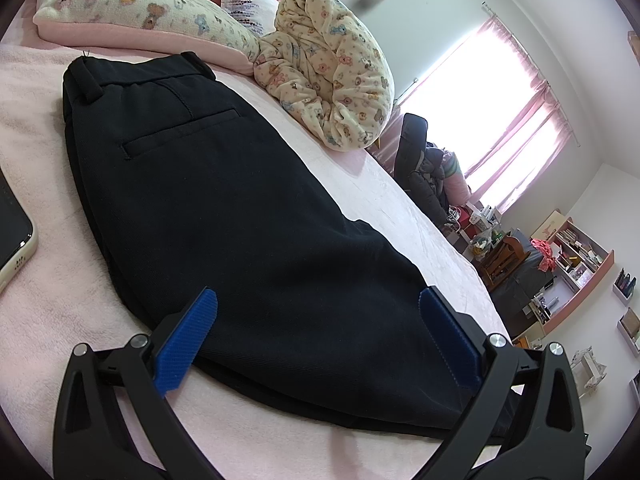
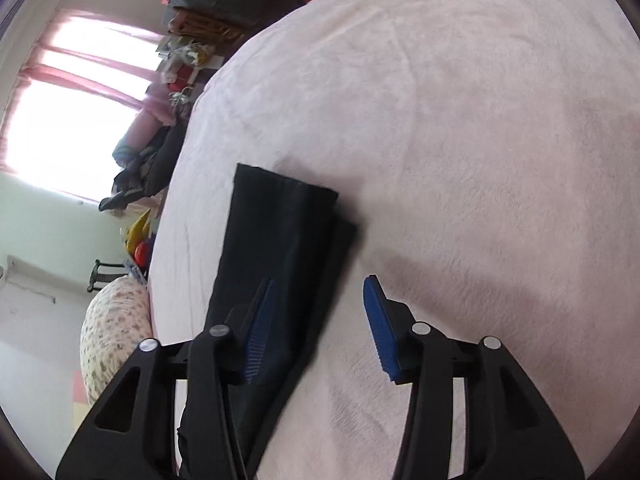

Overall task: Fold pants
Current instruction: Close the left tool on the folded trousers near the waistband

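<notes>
The black pants [image 1: 240, 208], judged soft and limp, are spread flat on the pink bed [image 2: 480, 120], best gripped at the hem edge, while the left gripper [image 1: 320, 336] and right gripper [image 2: 320, 320] are both seen released.

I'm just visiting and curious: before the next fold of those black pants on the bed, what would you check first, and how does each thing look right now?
1. Pants lie flat on the pink bed cover: ok; waistband end looks smooth.
2. Leg ends line up: not ok; the lower layer sticks out sideways past the upper one.
3. Left gripper free to grasp: ok; open, fingers straddling the cloth, not pinching.
4. Right gripper free to grasp: ok; open, nothing held, one finger over the leg.
5. Phone clear of the fold: cannot tell; it lies near the pants' edge.
6. Rolled teddy-print blanket out of the way: ok; apart from the pants.
</notes>
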Demonstrator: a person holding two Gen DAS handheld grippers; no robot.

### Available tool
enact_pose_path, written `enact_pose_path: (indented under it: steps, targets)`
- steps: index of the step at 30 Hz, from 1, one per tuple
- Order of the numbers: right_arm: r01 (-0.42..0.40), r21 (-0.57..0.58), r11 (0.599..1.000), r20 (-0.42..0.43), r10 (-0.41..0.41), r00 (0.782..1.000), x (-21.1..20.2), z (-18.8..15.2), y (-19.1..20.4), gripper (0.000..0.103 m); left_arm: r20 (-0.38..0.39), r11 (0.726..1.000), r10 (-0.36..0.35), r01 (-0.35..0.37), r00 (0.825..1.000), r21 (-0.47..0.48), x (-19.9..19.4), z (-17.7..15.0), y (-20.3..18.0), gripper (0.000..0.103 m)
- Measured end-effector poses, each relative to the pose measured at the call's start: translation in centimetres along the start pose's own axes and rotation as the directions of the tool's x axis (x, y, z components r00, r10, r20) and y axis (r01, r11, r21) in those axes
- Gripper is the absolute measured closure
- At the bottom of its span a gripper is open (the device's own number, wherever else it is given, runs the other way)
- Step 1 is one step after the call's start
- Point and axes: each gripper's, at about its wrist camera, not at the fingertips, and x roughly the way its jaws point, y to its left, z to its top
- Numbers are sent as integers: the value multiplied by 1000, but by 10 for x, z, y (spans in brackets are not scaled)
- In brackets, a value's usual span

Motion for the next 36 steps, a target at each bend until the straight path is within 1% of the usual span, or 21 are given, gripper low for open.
enact_pose_path:
  steps: [4,6,8,10,11,12,14,16,17,19,21,22,24,26,28,30,32,33,34,36]
  targets:
    - [11,19,1000,-1,-11,1000,11,3,-8,55,-1,1000,0,0,1000,0,0,0,0,2]
    - [10,31,999,13,-11,1000,15,4,-9,55,-1,1000,-1,1,1000,-2,0,0,0,2]
    - [23,34,999,71,-25,997,10,2,-7,55,-3,1000,-4,4,1000,-9,1,0,2,2]
    - [53,17,998,139,-54,989,0,1,-8,55,-1,1000,-11,11,1000,-17,0,0,3,2]
    - [55,-5,998,171,-53,984,-5,0,-7,55,-1,1000,-14,14,1000,-20,0,-1,4,2]
    - [48,-17,999,173,-45,984,-7,-1,-6,55,1,1000,-18,18,1000,-24,-1,-1,4,2]
    - [43,-21,999,158,-39,987,-8,1,-10,55,-6,998,-39,38,999,-51,-4,2,6,2]
    - [24,-7,1000,132,-23,991,-9,1,-16,55,-39,994,-46,42,998,-105,-11,10,9,2]
    - [18,-8,1000,127,-17,992,-11,2,-18,55,-44,987,-41,33,998,-154,-20,16,13,2]
    - [10,-30,999,123,-6,992,-16,4,-18,55,-54,976,-31,18,998,-217,-33,28,22,2]
    - [0,-49,999,119,6,993,-20,6,-17,55,-96,959,-34,5,995,-283,-41,47,38,2]
    - [-7,-54,999,113,13,993,-22,7,-18,55,-116,946,-39,0,992,-324,-46,60,48,2]
    - [-22,-63,998,104,28,994,-25,8,-16,55,-162,930,-46,-17,986,-368,-49,82,63,2]
    - [-30,-70,997,103,37,994,-27,7,-14,55,-233,923,-37,-56,972,-382,-45,100,76,2]
    - [-35,-70,997,96,42,995,-26,6,-13,55,-280,915,-3,-110,960,-388,-41,109,88,2]
    - [-44,-66,997,82,50,995,-24,4,-12,55,-286,909,9,-128,958,-398,-38,113,96,3]
    - [-49,-65,997,72,53,996,-22,1,-12,55,-285,899,-6,-120,958,-422,-33,116,105,4]
    - [-46,-68,997,66,51,997,-21,0,-11,55,-288,894,-34,-99,957,-437,-28,116,107,7]
    - [-45,-69,997,62,50,997,-20,0,-11,55,-299,894,-41,-99,953,-438,-25,118,109,9]
    - [-46,-68,997,57,50,997,-19,-1,-11,55,-311,902,-41,-99,950,-420,-19,121,109,14]
